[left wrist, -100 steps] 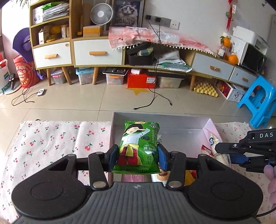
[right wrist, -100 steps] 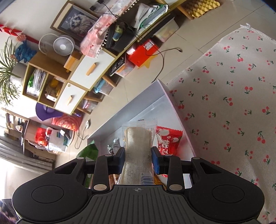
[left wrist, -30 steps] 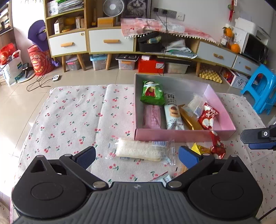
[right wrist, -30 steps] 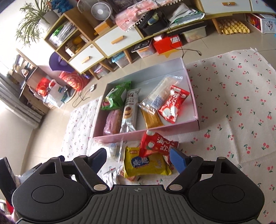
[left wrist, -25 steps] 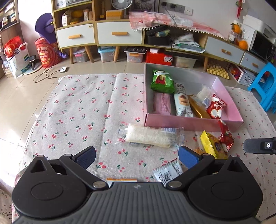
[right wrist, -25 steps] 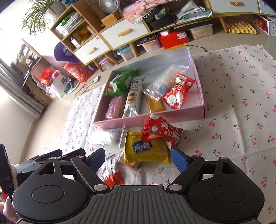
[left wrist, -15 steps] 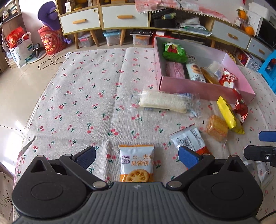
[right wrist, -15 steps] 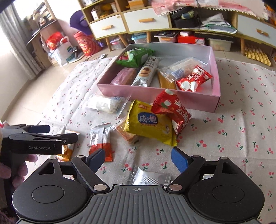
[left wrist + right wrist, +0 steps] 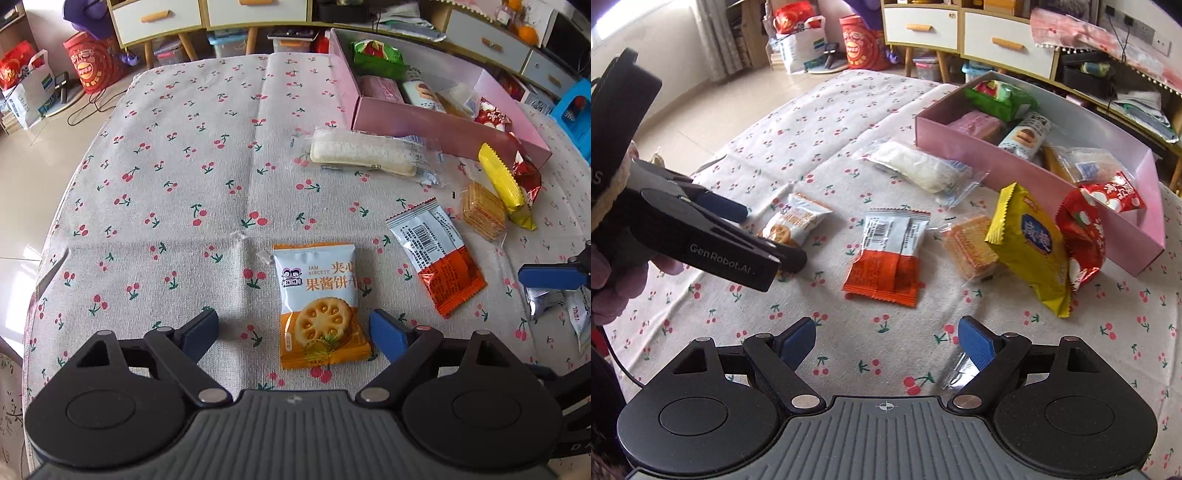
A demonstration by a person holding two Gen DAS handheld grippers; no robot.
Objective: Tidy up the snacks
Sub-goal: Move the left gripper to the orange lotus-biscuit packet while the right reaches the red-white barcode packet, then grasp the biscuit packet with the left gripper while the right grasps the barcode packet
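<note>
Jam biscuit packet [image 9: 320, 306] lies between the left gripper [image 9: 293, 328] pads, jaws just narrowed, not pressing. Right gripper [image 9: 886, 341] spread, empty, above cloth [image 9: 177, 192]. Orange-and-white packet [image 9: 436, 258] just beside; pink box [image 9: 436, 125] beyond.

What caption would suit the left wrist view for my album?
Left gripper, jaws just narrowing yet open, straddles a jam biscuit packet lying on the cherry-print cloth.
</note>
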